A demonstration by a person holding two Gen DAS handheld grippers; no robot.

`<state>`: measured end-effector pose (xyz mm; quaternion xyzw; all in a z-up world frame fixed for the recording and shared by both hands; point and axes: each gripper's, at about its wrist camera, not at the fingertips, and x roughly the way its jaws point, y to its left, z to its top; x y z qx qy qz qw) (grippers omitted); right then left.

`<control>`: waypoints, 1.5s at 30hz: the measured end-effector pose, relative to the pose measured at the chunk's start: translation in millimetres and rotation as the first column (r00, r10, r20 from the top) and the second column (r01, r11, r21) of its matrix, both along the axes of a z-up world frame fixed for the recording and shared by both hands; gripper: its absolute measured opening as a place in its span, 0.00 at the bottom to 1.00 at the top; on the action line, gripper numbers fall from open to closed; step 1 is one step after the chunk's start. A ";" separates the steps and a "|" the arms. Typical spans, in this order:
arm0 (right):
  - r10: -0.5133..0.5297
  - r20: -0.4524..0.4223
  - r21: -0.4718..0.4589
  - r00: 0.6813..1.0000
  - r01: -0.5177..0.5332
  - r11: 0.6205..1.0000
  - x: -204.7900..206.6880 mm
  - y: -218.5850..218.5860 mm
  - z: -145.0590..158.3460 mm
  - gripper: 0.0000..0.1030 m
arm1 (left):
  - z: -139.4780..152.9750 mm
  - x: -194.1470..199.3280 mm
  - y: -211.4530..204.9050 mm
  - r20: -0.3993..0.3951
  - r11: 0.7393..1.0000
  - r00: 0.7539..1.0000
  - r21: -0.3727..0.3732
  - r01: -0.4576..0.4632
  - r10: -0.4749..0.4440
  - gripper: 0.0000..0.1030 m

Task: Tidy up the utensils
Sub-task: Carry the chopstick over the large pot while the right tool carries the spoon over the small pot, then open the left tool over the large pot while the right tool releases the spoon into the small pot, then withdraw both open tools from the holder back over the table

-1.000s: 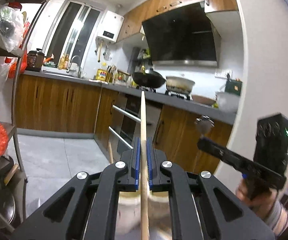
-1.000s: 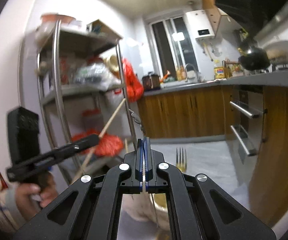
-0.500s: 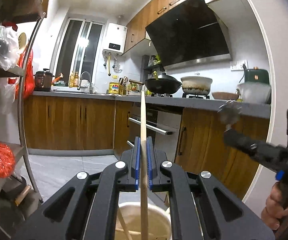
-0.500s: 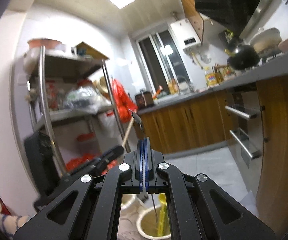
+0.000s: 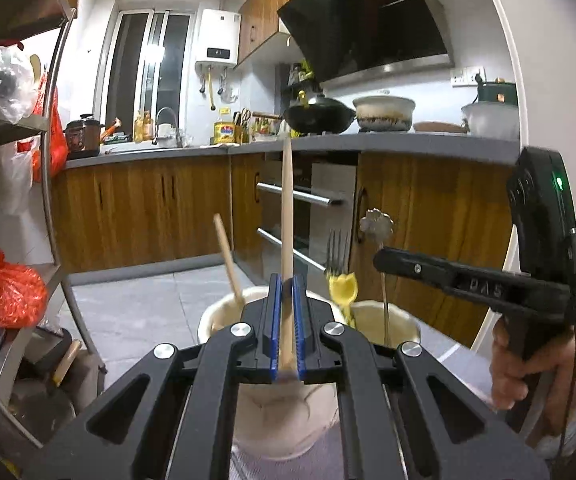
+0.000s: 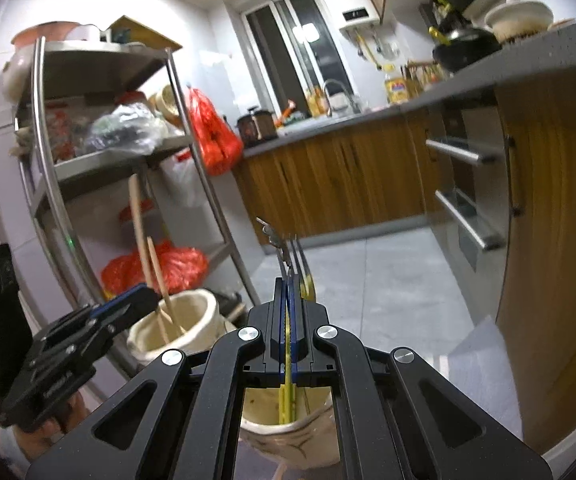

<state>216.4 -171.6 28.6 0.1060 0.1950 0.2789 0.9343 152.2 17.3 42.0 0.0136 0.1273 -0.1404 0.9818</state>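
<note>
My left gripper [image 5: 286,288] is shut on a long wooden chopstick [image 5: 287,216] that stands upright over a cream ceramic holder [image 5: 224,312]. A second chopstick [image 5: 228,256] leans in that holder. My right gripper [image 6: 288,284] is shut on a thin metal utensil with a flower-shaped end [image 5: 376,226], over a second cream holder [image 5: 391,320]. A yellow-handled fork [image 5: 340,272] stands in that second holder. In the right wrist view the left gripper [image 6: 128,304] holds its chopstick [image 6: 138,220] over the left holder [image 6: 184,320].
A steel shelf rack [image 6: 60,168] with red bags stands on the left. Wooden kitchen cabinets [image 5: 136,208] and a grey counter with pots [image 5: 319,116] run along the back. A white wall edge [image 5: 507,120] is at the right. Grey tiled floor [image 6: 367,280] lies beyond the holders.
Both grippers have tilted downward and lowered their utensils. The two holders have come into view below them, with the chopstick and the metal utensil now over their openings.
</note>
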 end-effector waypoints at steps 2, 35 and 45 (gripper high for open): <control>0.007 -0.016 -0.015 1.000 -0.007 1.000 2.1 3.0 -3.2 0.02 | -3.2 -0.4 2.4 -0.001 1.000 1.000 -0.010 -0.002 0.002 0.06; -0.140 0.095 0.008 0.986 0.140 0.990 -38.8 -25.1 35.0 0.95 | 37.8 -44.7 -6.6 0.115 0.998 0.991 0.007 -0.067 0.066 0.95; -0.144 0.114 0.000 0.983 0.145 0.989 -72.2 -40.3 38.8 0.95 | 51.5 -79.5 -28.4 0.094 0.998 0.994 0.040 -0.057 0.053 0.95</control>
